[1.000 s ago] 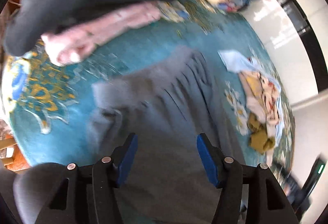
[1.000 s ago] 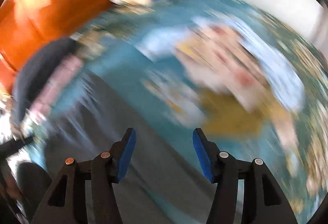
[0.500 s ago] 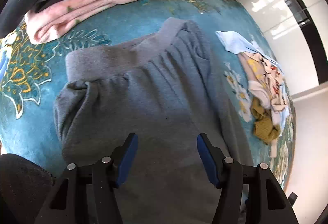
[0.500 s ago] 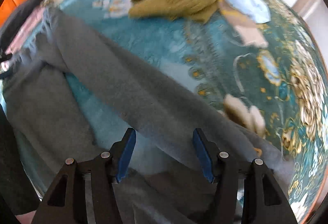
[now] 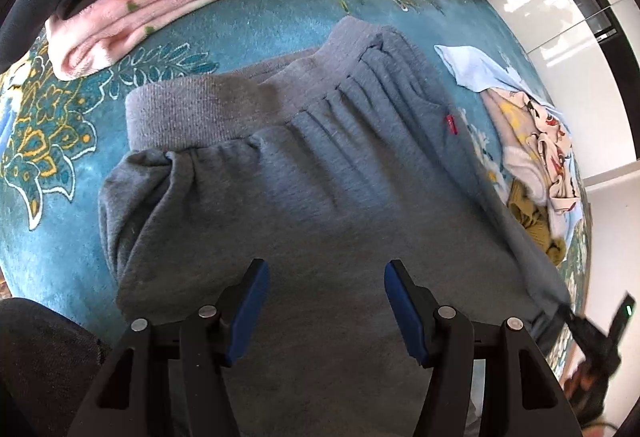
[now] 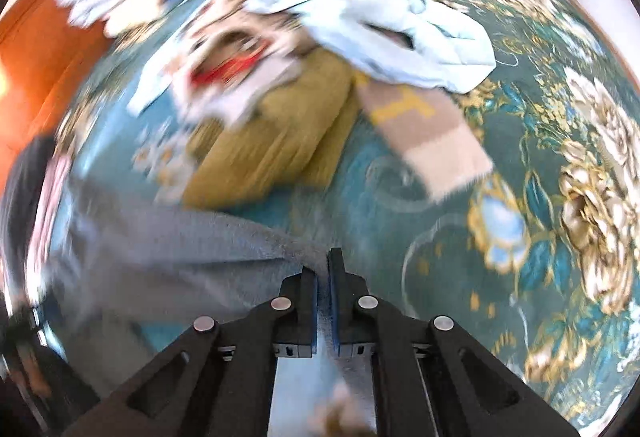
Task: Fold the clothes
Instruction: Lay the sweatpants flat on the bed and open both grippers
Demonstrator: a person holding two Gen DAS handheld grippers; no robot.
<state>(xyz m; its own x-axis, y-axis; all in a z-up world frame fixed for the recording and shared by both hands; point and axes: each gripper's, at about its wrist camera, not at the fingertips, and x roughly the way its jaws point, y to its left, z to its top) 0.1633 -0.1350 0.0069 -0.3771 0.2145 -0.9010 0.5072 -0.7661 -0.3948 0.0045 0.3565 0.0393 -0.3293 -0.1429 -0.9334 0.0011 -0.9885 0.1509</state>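
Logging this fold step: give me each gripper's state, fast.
Left gripper: open, holding nothing, fingers spread above the grey sweatpants.
Right gripper: closed on the grey sweatpants' leg end; view blurred by motion.

Grey sweatpants (image 5: 320, 173) lie on a teal floral rug (image 5: 248, 33) beside pink folded cloth (image 5: 168, 5).

left hand-held gripper (image 5: 323, 301) gapes wide; right hand-held gripper (image 6: 323, 279) is pinched closed.
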